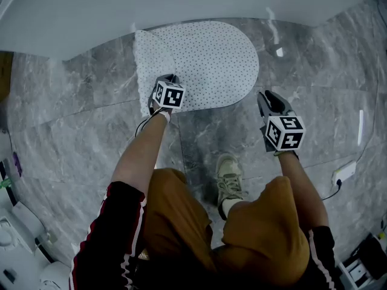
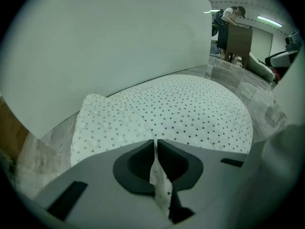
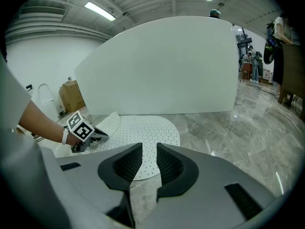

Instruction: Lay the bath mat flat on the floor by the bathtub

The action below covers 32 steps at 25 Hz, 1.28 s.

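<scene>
The white dotted bath mat (image 1: pixel 208 65) lies on the grey marble floor against the white bathtub (image 1: pixel 181 5). Its left end is folded over on itself (image 1: pixel 151 56). My left gripper (image 1: pixel 169 80) is at the mat's near edge by the fold, shut on a thin strip of the mat's fabric (image 2: pixel 159 185) that runs between the closed jaws (image 2: pixel 156 147). My right gripper (image 1: pixel 269 100) hovers over bare floor to the right of the mat, short of its rounded end. Its jaws (image 3: pixel 149 159) stand open with nothing between them; the mat (image 3: pixel 143 132) and the left gripper (image 3: pixel 93 140) show beyond.
The person's shoe (image 1: pixel 228 177) stands on the floor just behind the mat, between the two arms. A power strip with a cable (image 1: pixel 343 173) lies at the right. White equipment (image 1: pixel 18 234) sits at the lower left. A cardboard box (image 3: pixel 71 95) stands beside the tub's left end.
</scene>
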Available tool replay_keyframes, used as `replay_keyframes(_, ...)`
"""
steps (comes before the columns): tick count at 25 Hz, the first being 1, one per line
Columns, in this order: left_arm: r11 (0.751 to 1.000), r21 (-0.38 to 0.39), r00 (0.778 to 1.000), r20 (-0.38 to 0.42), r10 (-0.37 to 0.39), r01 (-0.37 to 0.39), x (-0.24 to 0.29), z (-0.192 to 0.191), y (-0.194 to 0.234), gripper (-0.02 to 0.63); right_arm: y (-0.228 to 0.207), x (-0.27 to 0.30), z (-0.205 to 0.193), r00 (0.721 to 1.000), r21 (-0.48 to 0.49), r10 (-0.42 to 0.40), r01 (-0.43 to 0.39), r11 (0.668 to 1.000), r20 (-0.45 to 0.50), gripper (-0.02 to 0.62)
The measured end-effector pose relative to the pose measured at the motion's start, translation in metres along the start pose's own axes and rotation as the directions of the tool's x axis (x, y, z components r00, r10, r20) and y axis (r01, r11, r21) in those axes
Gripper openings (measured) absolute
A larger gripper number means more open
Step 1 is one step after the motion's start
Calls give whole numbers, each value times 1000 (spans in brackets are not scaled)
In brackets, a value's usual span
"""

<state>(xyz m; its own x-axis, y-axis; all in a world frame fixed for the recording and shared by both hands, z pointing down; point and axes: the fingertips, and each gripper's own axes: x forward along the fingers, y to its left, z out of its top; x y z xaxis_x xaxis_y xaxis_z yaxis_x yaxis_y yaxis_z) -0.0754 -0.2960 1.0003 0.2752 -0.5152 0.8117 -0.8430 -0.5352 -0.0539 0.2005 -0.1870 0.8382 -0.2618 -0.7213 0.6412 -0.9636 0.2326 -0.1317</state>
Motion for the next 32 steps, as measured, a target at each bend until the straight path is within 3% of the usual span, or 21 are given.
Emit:
replay_keyframes(11, 999, 33, 999, 42, 26, -27, -23, 8, 16, 23, 15, 1, 8, 1000, -6, 15, -14, 1000, 22, 107)
replay_keyframes(32, 983, 44, 982, 74, 173, -177, -89, -8, 101, 18, 59, 4, 15, 997, -49, 60, -58, 997, 43, 103)
